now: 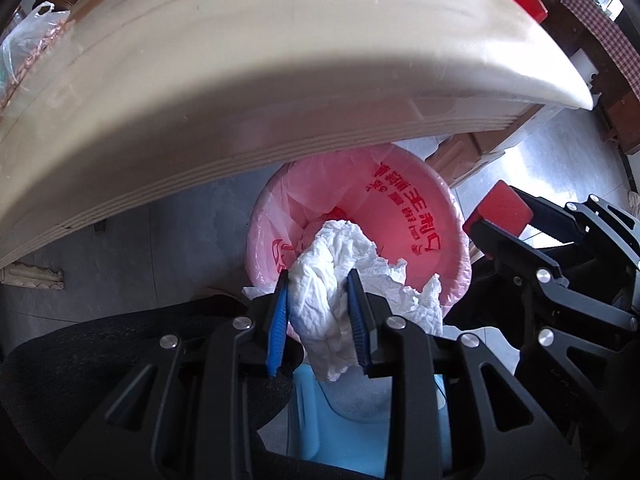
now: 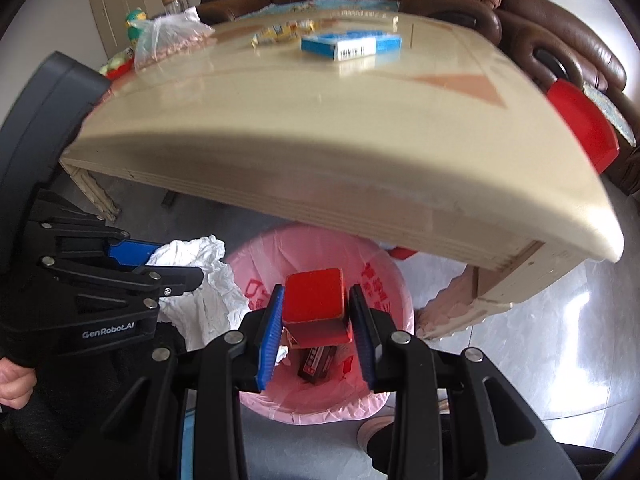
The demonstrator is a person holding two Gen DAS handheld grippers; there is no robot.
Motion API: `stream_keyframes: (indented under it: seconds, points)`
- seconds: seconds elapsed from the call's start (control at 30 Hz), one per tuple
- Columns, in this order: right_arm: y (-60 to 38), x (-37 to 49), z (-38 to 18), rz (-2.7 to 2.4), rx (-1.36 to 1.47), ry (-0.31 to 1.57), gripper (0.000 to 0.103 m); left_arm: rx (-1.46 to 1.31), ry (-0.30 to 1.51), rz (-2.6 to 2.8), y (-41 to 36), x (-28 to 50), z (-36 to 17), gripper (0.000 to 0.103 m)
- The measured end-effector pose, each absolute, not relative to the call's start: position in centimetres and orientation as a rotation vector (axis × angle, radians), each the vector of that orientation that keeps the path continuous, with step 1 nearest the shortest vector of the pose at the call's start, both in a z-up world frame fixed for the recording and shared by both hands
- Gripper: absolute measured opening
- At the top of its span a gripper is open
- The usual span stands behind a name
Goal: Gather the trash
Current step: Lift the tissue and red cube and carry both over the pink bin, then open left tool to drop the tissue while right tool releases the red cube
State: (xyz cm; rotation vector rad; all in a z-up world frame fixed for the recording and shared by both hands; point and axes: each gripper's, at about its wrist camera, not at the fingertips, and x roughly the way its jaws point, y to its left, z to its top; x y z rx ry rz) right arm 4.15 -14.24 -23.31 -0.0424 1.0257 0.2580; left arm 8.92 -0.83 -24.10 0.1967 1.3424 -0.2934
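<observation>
Left tongs: blue ribbed pads clamped narrow on a crumpled white paper tissue. The wad bulges out above and below the pads, loose corners spreading to the right. Tissue hangs over the near rim of a round bin lined with a pink plastic bag printed in red characters. Not yet inside.

Right tongs: blue pads closed on a small red rectangular box, gripped by its two side faces, one flap hanging open underneath. Box sits directly above the mouth of the pink-lined bin, above the rim.

Inside the bin, right wrist view: a dark red-and-black packet lies at the bottom beneath the red box, with a scrap of white paper just left of it.

Both tongs are close together over the same bin; the left tongs and tissue show at left in the right wrist view, the right tongs at right in the left wrist view. A bare hand grips the left handle.

The bin stands on a grey tiled floor, partly tucked under the edge of a cream glossy-topped counter. On the counter: a blue-and-white carton with a barcode, yellow wrappers, a clear plastic bag of pinkish contents. Behind: a brown leather sofa.
</observation>
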Motion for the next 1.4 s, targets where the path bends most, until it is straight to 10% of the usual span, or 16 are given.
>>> stream_keyframes:
  seconds: [1.07, 1.2, 1.4]
  points:
    - [-13.8, 9.1, -31.4, 0.279, -0.026, 1.253, 0.033, 0.237, 1.48, -0.272, -1.6, 10.8, -31.2, 0.028]
    - [-13.8, 9.1, -31.5, 0.278, -0.016, 1.254, 0.034, 0.256, 1.481, -0.26, -1.8, 10.9, -31.4, 0.041]
    - [-14.3, 9.0, -30.6, 0.245, -0.012, 1.207, 0.067, 0.275, 1.509, -0.203, -1.2, 11.4, -31.8, 0.054]
